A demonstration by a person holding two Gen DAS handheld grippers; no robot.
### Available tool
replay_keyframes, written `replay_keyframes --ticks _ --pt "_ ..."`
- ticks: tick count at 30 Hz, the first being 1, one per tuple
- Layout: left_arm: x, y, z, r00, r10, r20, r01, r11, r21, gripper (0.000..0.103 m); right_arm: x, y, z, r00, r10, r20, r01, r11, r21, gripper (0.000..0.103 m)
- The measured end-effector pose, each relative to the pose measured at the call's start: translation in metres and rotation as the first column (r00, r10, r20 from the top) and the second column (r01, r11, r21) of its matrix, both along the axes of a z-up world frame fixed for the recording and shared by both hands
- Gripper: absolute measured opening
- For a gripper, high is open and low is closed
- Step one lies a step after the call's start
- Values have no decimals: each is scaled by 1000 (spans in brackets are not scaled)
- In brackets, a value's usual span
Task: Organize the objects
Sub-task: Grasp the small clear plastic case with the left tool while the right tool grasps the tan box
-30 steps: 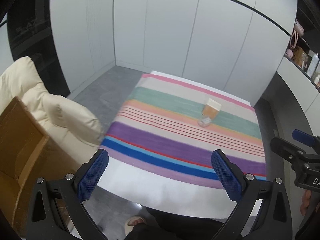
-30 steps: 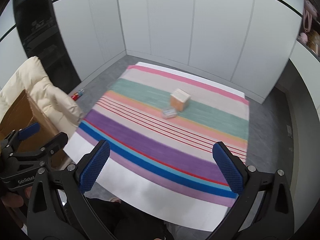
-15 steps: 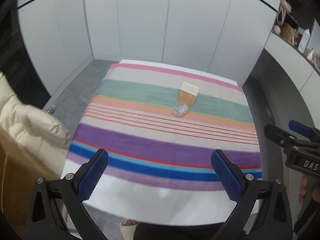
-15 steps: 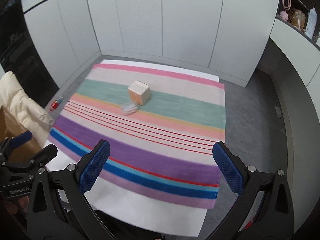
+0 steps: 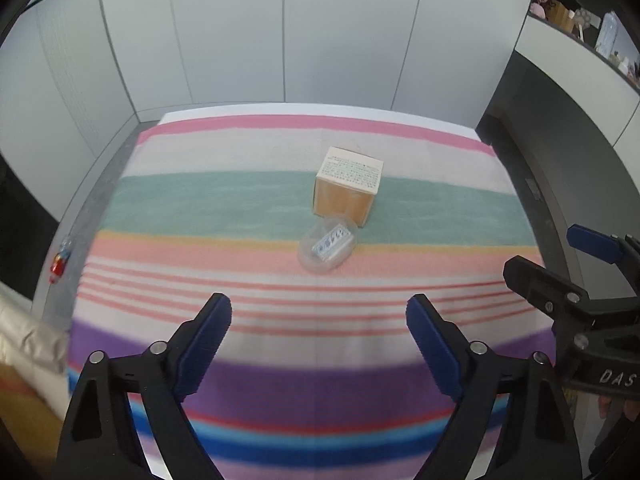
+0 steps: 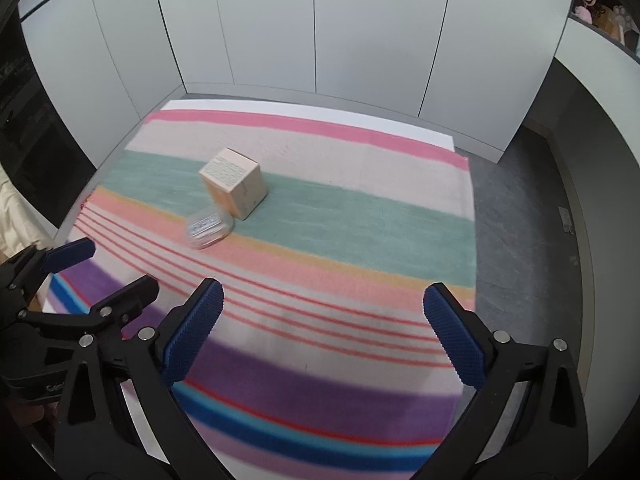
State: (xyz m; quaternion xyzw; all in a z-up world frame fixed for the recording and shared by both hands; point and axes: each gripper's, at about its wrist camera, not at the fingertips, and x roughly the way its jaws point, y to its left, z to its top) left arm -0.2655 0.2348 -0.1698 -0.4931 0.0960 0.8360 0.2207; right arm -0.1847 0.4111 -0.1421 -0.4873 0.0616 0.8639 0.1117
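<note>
1. Both grippers have come down and closer to the table since the earlier frames, so the box (image 5: 347,186) and the clear case (image 5: 328,245) now look larger in both wrist views.
2. That box is a small tan cube with printed text on its pale top, standing on the green band of the striped cloth (image 5: 208,208).
3. Just in front of it, touching or nearly so (the blur hides the gap), lies the clear oval case with a printed label inside, across the green and peach bands.
4. Over the red-lined and purple bands hangs the left gripper (image 5: 319,322); its blue pads have just been closing a little yet stand wide, with nothing between them.
5. Well short of both things, the right gripper (image 6: 323,310) is spread wide and empty.
6. White cupboard doors (image 6: 360,28) stand behind the table, and a small red object (image 5: 59,264) lies on the grey floor to the left.
</note>
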Motion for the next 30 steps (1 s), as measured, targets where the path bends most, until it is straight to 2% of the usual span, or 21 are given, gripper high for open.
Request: replay_keyframes --ticks 7,11,12,14,16,19,26,30 --pt "-32 20 -45 999 -37 39 37 999 1 73 -35 6 -39 999 9 33 -9 1000 0 95" --pt "-46 24 -61 997 -47 55 45 999 30 71 -46 9 -53 999 -4 40 5 1000 -15 92" --pt "-47 25 -62 998 -50 37 49 998 33 69 -49 9 -56 999 -8 41 9 1000 -20 92" --pt "-48 28 -62 997 -70 14 69 997 33 54 -54 10 -63 999 -11 45 12 999 -32 92" --pt "-52 30 -62 997 -77 11 77 996 42 48 -58 8 -67 999 -2 51 4 999 -34 92" --pt "-58 19 -62 997 -63 37 60 994 86 47 -65 4 -71 999 8 44 -6 999 -41 90" --pt "-74 -18 -58 998 62 15 -62 997 35 47 -93 -25 -80 996 83 9 -83 994 -70 90" --pt "-78 -28 -58 996 91 12 -91 996 24 47 -112 -43 -83 992 119 -27 -120 992 -46 90"
